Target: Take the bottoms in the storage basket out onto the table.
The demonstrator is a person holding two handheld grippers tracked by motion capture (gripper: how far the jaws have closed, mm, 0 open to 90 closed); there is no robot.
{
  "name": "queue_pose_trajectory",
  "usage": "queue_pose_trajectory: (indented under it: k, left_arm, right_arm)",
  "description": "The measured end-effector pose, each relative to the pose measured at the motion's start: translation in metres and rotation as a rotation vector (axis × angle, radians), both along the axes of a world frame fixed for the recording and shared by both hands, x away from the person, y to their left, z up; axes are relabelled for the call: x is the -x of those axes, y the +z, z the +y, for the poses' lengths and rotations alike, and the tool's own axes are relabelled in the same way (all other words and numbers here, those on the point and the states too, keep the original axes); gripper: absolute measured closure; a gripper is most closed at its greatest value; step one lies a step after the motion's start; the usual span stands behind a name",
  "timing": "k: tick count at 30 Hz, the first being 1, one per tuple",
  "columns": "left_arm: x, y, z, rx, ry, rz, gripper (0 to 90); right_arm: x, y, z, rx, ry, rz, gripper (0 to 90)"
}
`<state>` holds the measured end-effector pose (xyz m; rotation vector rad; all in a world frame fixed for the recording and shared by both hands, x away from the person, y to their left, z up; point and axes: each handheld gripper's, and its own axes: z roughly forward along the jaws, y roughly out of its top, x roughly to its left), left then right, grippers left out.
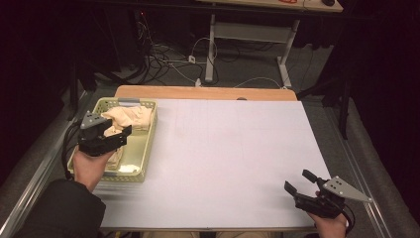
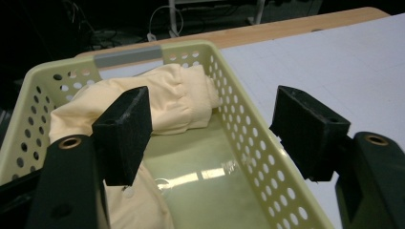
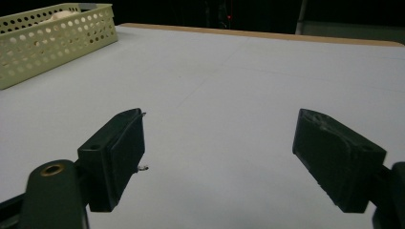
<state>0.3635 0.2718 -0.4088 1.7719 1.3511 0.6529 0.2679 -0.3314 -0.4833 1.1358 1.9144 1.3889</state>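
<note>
Where the cream cloth (image 2: pixel 165 102) lies bunched in the pale yellow perforated basket (image 2: pixel 248 138), I have my left tongs (image 2: pixel 215 136) hanging over it with the jaws spread wide and nothing between them. In the left gripper view one jaw stands in front of the cloth's folded roll, while the other sits out past the basket's near wall, over the white sheet. The cloth fills the far end of the basket and runs down along one side toward me; the shiny floor of the basket shows bare between the two jaws. A grey strip (image 2: pixel 128 56) marks the basket's far rim.

From the high view, the basket (image 1: pixel 143 148) sits at the left edge of the counter (image 1: pixel 223 148), and the cloth (image 1: pixel 131 118) heaps at its far end. My left tongs (image 1: pixel 116 134) hover over the basket's middle, with the hand (image 1: pixel 91 166) coming in from below.

My right tongs (image 1: pixel 299 182) are well apart from all this, low over the near right corner of the counter, jaws also gaping and empty. In the right gripper view the right tongs (image 3: pixel 217 157) frame only bare white surface, and the basket (image 3: pixel 57 43) shows far off at the upper left. Beyond the counter, cables (image 1: pixel 168 59) trail across the floor beneath another desk.
</note>
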Motion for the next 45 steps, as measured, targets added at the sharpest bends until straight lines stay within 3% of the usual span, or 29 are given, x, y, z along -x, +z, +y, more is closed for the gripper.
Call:
queue_pose_trajectory:
  k: [5,9,12,17,20,31,34,45]
  left_arm:
    - [-0.013,0.005,0.014,-0.040,0.049,0.069,30.3]
    - [-0.019,0.006,0.021,-0.047,0.061,0.102,30.2]
    - [-0.028,0.002,0.028,-0.041,0.083,0.140,29.8]
    - [-0.036,-0.002,0.032,-0.028,0.105,0.160,29.2]
    - [-0.041,-0.006,0.032,-0.054,0.123,0.174,29.2]
    - [-0.063,-0.018,0.040,-0.078,0.148,0.259,25.2]
    - [-0.072,-0.025,0.043,-0.088,0.162,0.303,24.3]
    - [-0.086,-0.040,0.046,-0.118,0.199,0.378,24.3]
  right_arm:
    - [0.000,0.000,0.000,0.001,0.000,-0.001,18.6]
    - [0.000,0.000,0.000,0.003,-0.001,0.002,18.6]
    - [0.000,0.000,0.000,0.002,0.002,0.001,18.6]
    - [0.001,0.001,0.000,-0.005,0.015,-0.011,18.5]
    - [0.000,0.000,0.001,0.000,0.018,-0.006,18.5]
    - [0.001,0.000,0.001,0.004,0.014,-0.002,18.5]
    - [0.000,0.000,0.001,0.008,0.013,0.001,18.6]
    - [0.000,-0.001,0.001,0.013,0.017,0.004,18.5]
